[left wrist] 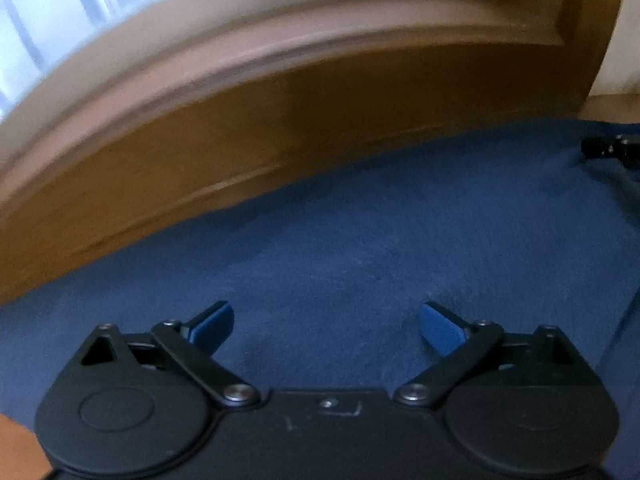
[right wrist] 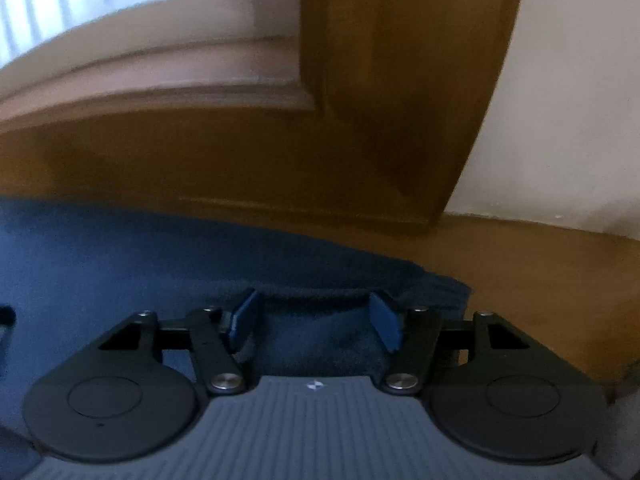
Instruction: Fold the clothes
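1. Wooden window frame point(left wrist: 280, 128) behind; navy garment point(left wrist: 380, 240) lies spread on the wooden surface point(right wrist: 540, 280).
2. Left gripper point(left wrist: 326, 322): jaws wide apart, empty, over flat cloth.
3. Right gripper point(right wrist: 316, 320): jaws apart, straddling the garment's bunched edge, not pinching.
4. Likely next: regrip at edges, keep the fold line straight.

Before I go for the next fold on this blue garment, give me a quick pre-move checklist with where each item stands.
1. Left gripper jaws wide, nothing between them: ok.
2. Right gripper released: jaws apart, but a raised fold of the blue garment sits between the pads; whether they touch it, cannot tell.
3. Garment flat under the left gripper: ok, no wrinkles visible.
4. Garment edge near the right gripper: not ok, bunched at the end.
5. Room from the wooden frame: cannot tell, the cloth reaches its base.
6. Whole garment outline in view: not ok, both views show only part.
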Motion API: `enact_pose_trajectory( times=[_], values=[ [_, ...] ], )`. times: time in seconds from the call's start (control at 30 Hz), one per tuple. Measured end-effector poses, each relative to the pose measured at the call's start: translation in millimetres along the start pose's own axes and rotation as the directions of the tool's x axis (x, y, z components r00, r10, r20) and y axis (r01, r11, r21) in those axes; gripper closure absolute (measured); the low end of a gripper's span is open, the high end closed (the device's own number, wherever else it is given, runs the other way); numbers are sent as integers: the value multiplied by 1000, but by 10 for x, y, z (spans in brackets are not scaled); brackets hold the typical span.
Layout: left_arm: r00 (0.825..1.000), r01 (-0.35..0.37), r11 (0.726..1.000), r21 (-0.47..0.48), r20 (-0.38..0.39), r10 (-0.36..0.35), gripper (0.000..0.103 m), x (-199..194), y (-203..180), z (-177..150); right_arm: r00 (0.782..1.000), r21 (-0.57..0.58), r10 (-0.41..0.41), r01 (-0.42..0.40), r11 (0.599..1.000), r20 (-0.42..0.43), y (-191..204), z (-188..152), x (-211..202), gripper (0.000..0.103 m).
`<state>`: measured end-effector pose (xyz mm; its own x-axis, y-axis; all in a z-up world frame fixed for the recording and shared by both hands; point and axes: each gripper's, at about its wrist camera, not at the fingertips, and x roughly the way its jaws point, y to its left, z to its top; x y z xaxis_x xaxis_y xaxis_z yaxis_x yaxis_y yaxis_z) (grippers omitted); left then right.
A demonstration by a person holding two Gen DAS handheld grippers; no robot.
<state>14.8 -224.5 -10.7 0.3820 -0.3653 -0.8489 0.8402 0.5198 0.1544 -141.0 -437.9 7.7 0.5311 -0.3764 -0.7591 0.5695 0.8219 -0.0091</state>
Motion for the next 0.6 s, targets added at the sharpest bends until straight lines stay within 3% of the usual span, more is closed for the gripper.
enact_pose_trajectory(
  times=[0.17, 0.33, 0.6],
  values=[
    [997, -6, 999, -35, 81, 9, 2, -726, 205, -409, 993, -5, 10, -10, 1000, 118, 276, -76, -489, 26],
    [996, -26, 998, -59, 87, 32, 2, -1299, 581, -1026, 982, 7, 70, -73, 997, 177, 729, -443, -1040, 24],
    [992, -101, 988, -118, 61, 108, 2, -1925, 1588, -2215, 976, -56, 168, -161, 985, 139, 2278, -1117, -1438, 24]
  ],
)
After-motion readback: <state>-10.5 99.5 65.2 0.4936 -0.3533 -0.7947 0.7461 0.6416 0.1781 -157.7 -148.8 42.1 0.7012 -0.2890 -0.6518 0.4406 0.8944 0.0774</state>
